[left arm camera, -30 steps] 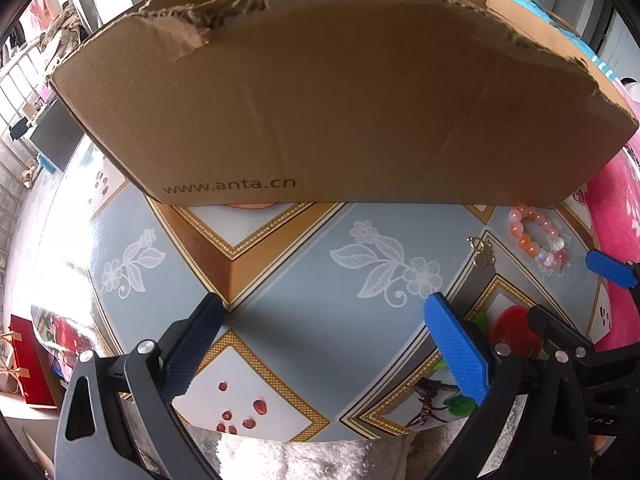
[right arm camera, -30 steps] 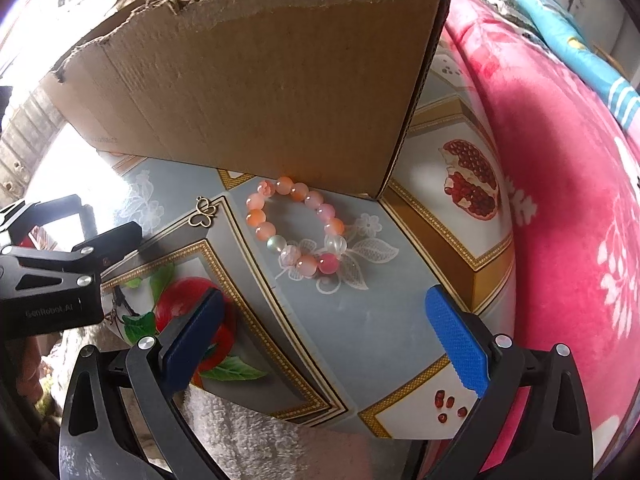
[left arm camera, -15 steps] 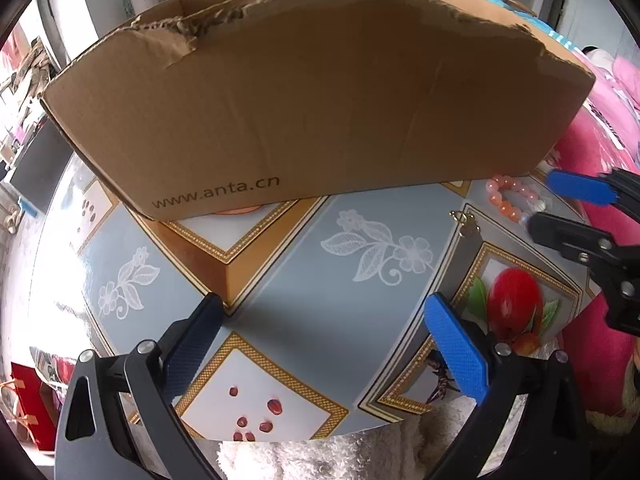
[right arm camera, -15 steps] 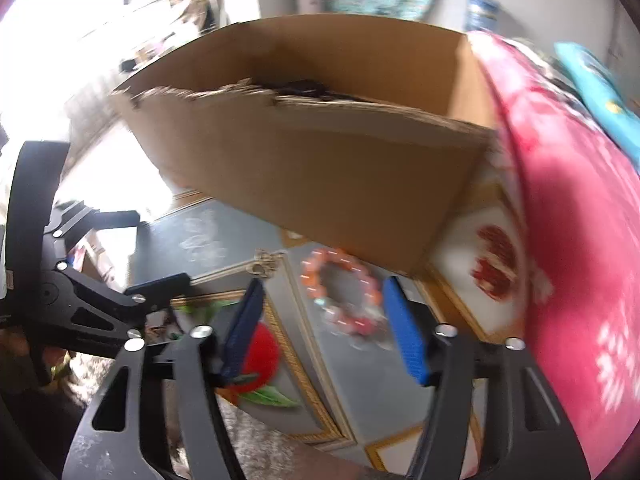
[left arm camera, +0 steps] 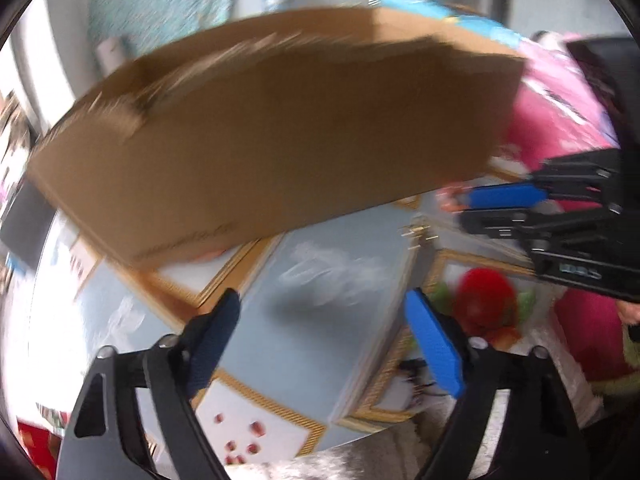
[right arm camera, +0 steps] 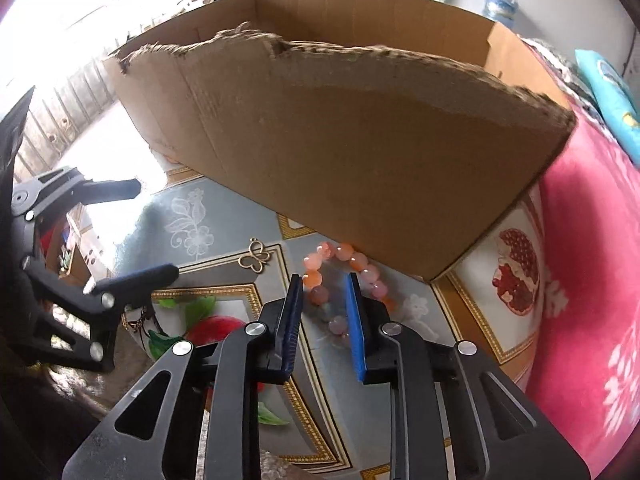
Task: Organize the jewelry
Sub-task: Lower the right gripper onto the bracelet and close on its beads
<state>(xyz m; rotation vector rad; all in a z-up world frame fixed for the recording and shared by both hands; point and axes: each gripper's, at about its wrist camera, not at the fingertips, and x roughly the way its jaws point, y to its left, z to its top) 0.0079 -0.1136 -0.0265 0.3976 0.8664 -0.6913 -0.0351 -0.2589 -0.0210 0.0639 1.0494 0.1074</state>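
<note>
A bracelet of pink, orange and clear beads (right arm camera: 320, 292) lies on the patterned table (right arm camera: 224, 208), touching the front wall of a torn cardboard box (right arm camera: 360, 160). My right gripper (right arm camera: 323, 280) reaches down over it. Its jaws are closing, with the bracelet's left beads between the blue pads, and a gap still shows beside them. A small gold butterfly pendant (right arm camera: 255, 259) lies just left of the bracelet. In the blurred left wrist view my left gripper (left arm camera: 324, 320) hangs over bare table with nothing between its closing jaws. There the right gripper (left arm camera: 468, 208) shows beside the pendant (left arm camera: 416, 232).
The box (left arm camera: 280, 140) stands open-topped across the back of the table. A pink flowered blanket (right arm camera: 580, 260) lies along the right side. The left gripper (right arm camera: 156, 228) reaches in from the left in the right wrist view. The table's front edge runs close under both grippers.
The right gripper's jaws have narrowed from wide apart to close around the bracelet's beads. The left gripper has rolled and swung sideways, and its jaws have come in a little.
</note>
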